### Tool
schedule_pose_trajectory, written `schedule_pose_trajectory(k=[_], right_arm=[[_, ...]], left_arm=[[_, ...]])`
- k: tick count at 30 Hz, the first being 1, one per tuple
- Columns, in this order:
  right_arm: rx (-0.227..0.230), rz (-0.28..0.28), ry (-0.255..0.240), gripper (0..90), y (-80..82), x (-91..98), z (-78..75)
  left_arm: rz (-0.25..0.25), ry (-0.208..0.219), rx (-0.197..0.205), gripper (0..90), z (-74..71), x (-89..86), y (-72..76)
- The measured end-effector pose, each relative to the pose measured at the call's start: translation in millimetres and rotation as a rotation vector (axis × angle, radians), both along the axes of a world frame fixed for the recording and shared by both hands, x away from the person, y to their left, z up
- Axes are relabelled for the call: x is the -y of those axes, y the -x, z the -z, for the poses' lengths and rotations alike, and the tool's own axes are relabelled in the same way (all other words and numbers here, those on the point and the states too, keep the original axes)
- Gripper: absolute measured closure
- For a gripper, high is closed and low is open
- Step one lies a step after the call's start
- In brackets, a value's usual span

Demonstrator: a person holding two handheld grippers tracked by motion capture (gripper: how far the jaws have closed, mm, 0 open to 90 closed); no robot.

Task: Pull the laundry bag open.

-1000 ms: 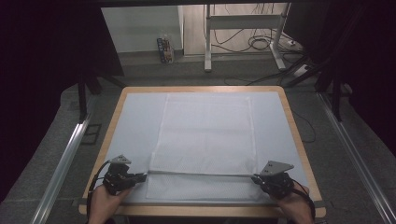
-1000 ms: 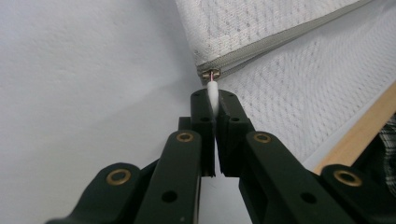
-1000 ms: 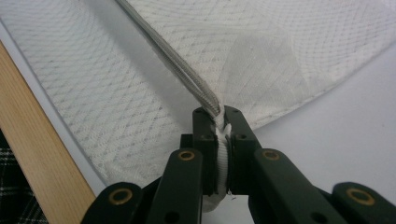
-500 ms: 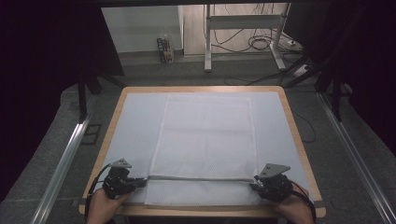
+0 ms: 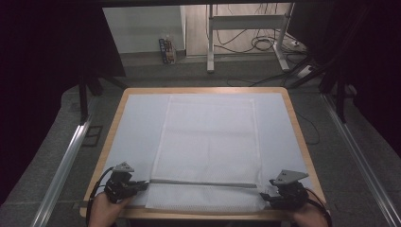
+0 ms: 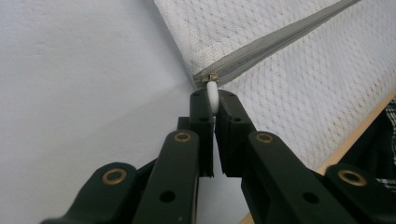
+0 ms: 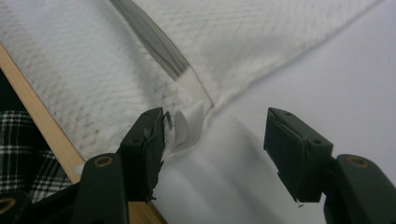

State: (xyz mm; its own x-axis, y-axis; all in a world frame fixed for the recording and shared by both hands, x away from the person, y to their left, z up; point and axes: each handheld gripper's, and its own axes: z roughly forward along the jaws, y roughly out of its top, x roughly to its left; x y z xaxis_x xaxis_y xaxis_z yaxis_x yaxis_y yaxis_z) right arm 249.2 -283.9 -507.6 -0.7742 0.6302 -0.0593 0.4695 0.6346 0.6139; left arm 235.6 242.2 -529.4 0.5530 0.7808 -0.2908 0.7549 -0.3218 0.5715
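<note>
Table [image 5: 293,118]: mesh bag [image 5: 208,142] flat at centre, zipper [image 5: 203,183] near front edge. Left gripper [image 6: 212,105]: clamped on zipper pull [image 6: 212,91]. Right gripper [image 7: 212,135]: jaws just opening, corner apparently released. Step: zipping finished, probably; next, left lets go.

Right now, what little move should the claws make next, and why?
Probably the right claw should back off the mesh laundry bag: its jaws have just opened and the corner lies loose between them, while the left claw pinches the white zipper pull.

White mesh bag [image 5: 208,151] flat, zipped
</note>
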Motion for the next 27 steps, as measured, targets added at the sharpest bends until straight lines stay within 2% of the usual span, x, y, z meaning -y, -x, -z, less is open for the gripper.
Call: schedule_pose_trajectory(k=[2, 5, 6, 7, 8, 9, 10, 11, 12, 13, 15, 16, 17, 19, 20, 22, 24, 27], right_arm=[[-0.009, 0.007, -0.005, 37.8, 0.2, 1.1, 0.4], [0.004, 0.001, -0.013, 37.5, -0.3, 0.4, -0.9], [0.009, 0.002, -0.012, 36.6, -0.5, -1.0, -1.2], [0.017, 0.001, -0.012, 32.5, -1.2, -3.7, -0.9], [0.019, 0.003, -0.014, 30.3, -1.7, -4.6, -0.8], [0.019, 0.003, -0.014, 30.3, -1.7, -4.6, -0.8], [0.024, 0.009, -0.025, 26.1, -2.4, -5.0, -1.5], [0.024, 0.009, -0.025, 26.1, -2.4, -5.0, -1.5], [0.034, 0.017, -0.044, 21.9, -2.6, -4.2, -3.0], [0.034, 0.017, -0.044, 21.9, -2.6, -4.2, -3.0], [0.038, 0.029, -0.069, 18.5, -2.4, -2.8, -5.5], [0.047, 0.036, -0.094, 14.6, -2.3, -1.6, -7.8], [0.053, 0.043, -0.102, 13.0, -1.8, -1.4, -8.7], [0.056, 0.044, -0.105, 11.1, -1.2, -0.9, -9.4], [0.062, 0.048, -0.113, 9.2, 0.6, 0.7, -10.0], [0.063, 0.049, -0.114, 7.8, 1.8, 1.8, -10.1], [0.069, 0.061, -0.124, 5.7, 5.8, 6.2, -10.5], [0.074, 0.073, -0.127, 5.2, 7.9, 10.2, -10.7]], left_arm=[[0.001, -0.002, 0.001, 85.9, 0.0, 0.3, 0.4], [0.0, -0.013, 0.016, 84.6, -0.3, 1.4, 0.8], [-0.004, -0.013, 0.028, 79.8, -0.6, 2.2, 0.8], [-0.008, -0.01, 0.04, 68.0, -1.1, 3.2, 0.9], [-0.007, -0.009, 0.052, 64.2, -1.8, 4.4, 1.1], [-0.004, -0.014, 0.071, 64.2, -2.4, 6.1, 1.5], [-0.003, -0.028, 0.094, 50.5, -2.9, 7.9, 1.7], [-0.002, -0.039, 0.109, 50.5, -3.3, 10.0, 2.2], [0.002, -0.065, 0.144, 42.7, -4.1, 13.9, 3.7], [0.002, -0.065, 0.144, 37.0, -4.1, 13.9, 3.7], [0.002, -0.092, 0.176, 33.7, -5.7, 16.3, 5.9], [-0.003, -0.111, 0.22, 26.7, -7.9, 17.0, 9.6], [-0.003, -0.111, 0.22, 24.2, -7.9, 17.0, 9.6], [-0.01, -0.122, 0.261, 21.9, -10.9, 15.6, 14.4], [-0.024, -0.127, 0.292, 15.4, -12.5, 13.2, 19.8], [-0.034, -0.131, 0.301, 13.2, -12.7, 11.8, 22.4], [-0.053, -0.137, 0.307, 5.8, -12.3, 8.7, 27.1], [-0.085, -0.127, 0.308, 2.9, -11.2, 3.4, 33.9]])
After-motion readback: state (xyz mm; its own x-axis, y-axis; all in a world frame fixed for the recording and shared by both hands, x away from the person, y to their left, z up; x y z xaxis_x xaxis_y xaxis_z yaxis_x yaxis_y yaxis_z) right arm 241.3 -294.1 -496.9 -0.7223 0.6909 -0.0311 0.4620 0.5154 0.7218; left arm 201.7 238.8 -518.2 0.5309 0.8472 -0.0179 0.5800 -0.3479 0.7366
